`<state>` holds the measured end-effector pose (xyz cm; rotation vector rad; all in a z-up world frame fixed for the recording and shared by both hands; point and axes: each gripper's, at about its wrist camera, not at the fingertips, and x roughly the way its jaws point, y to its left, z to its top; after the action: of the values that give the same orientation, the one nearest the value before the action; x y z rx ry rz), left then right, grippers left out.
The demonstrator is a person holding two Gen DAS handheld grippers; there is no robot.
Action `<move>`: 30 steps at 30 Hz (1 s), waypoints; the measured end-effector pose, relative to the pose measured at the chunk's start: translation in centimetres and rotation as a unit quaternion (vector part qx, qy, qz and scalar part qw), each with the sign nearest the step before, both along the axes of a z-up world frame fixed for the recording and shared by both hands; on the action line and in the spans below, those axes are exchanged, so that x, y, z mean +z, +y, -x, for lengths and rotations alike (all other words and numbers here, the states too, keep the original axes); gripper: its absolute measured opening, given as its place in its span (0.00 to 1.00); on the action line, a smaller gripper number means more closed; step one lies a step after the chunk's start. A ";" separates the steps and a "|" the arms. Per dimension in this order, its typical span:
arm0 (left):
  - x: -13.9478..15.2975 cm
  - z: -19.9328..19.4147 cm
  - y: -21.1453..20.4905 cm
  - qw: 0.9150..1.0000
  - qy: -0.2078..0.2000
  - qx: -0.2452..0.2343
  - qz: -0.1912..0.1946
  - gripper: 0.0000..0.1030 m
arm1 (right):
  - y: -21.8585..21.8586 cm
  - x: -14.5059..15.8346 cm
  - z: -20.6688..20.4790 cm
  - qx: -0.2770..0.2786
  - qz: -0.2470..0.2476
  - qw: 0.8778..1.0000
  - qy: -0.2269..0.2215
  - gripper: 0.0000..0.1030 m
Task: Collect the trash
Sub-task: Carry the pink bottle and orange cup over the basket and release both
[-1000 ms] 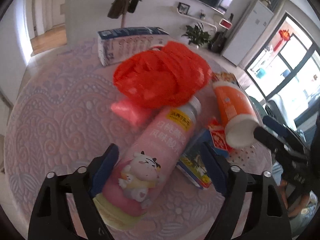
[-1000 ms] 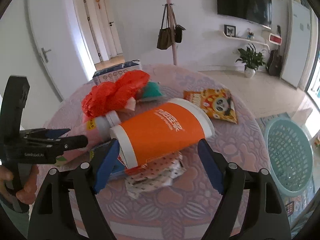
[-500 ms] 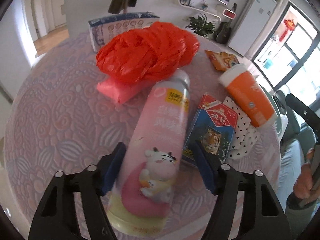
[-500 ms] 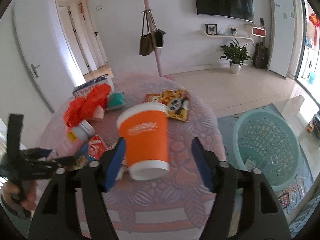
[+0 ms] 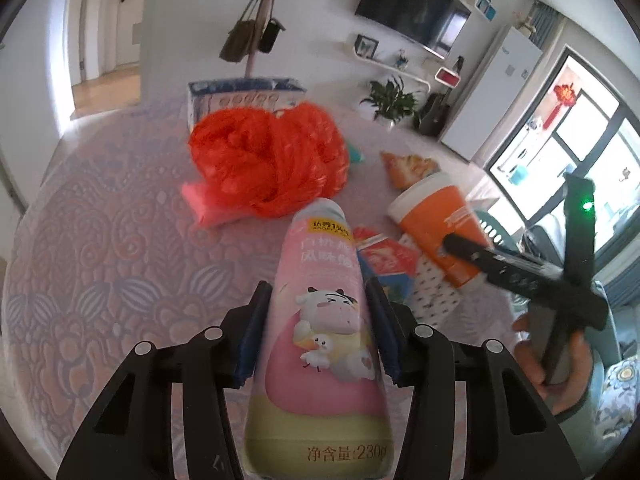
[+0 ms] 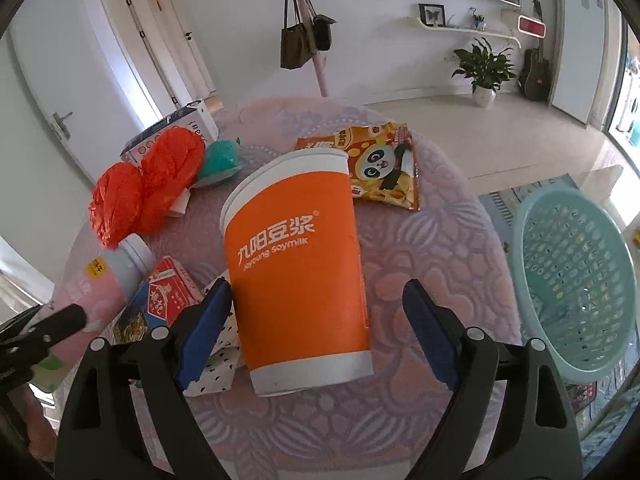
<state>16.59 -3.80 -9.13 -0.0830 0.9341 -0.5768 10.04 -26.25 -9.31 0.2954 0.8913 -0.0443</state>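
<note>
Left gripper [image 5: 318,330]: both pads pressed against the pink bottle [image 5: 320,344], clamping it above the table [image 5: 100,248].
Red bag [image 5: 266,164]: crumpled beyond the bottle's cap.
Orange cup [image 6: 298,276]: between the right gripper's [image 6: 316,330] spread pads; contact unclear.
Basket [image 6: 576,280]: on the floor, right of the table.

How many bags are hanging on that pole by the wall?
2. A brown bag hangs on the left of the pink pole, and a smaller dark bag hangs beside it on the right. Another could be hidden behind them.
</note>
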 end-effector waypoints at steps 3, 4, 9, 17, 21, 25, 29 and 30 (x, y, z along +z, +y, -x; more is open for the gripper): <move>1.1 0.6 -0.7 1.000 -0.014 -0.008 0.011 0.45 | 0.0 -0.1 0.1 0.014 -0.019 1.000 0.004 0.62; 1.4 0.8 -1.0 1.000 -0.017 -0.010 0.014 0.45 | 0.0 0.0 0.3 0.013 -0.017 1.000 0.002 0.61; 4.0 1.7 -2.4 0.998 -0.050 -0.023 0.037 0.45 | -0.4 2.0 2.3 0.012 -0.015 0.999 -0.034 0.58; 9.1 1.8 -7.0 0.991 -0.105 -0.050 0.070 0.45 | -3.7 8.6 6.7 -0.035 0.018 0.990 -0.133 0.58; 10.4 1.2 -11.0 0.987 -0.119 -0.073 0.077 0.45 | -7.4 10.3 8.9 -0.078 0.025 0.983 -0.162 0.58; 10.3 0.5 -16.1 0.984 -0.116 -0.104 0.079 0.45 | -11.3 10.5 10.4 -0.128 0.040 0.977 -0.167 0.58; 9.6 -0.2 -21.0 0.982 -0.105 -0.135 0.074 0.45 | -15.7 9.2 11.2 -0.178 0.032 0.972 -0.151 0.58; 9.4 -0.3 -22.5 0.982 -0.102 -0.144 0.071 0.45 | -16.4 8.8 11.3 -0.187 0.031 0.971 -0.146 0.58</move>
<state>16.94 -26.26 0.23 -0.0162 0.7081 -0.9028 -1.30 -42.66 -0.47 0.3972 0.5310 -0.3691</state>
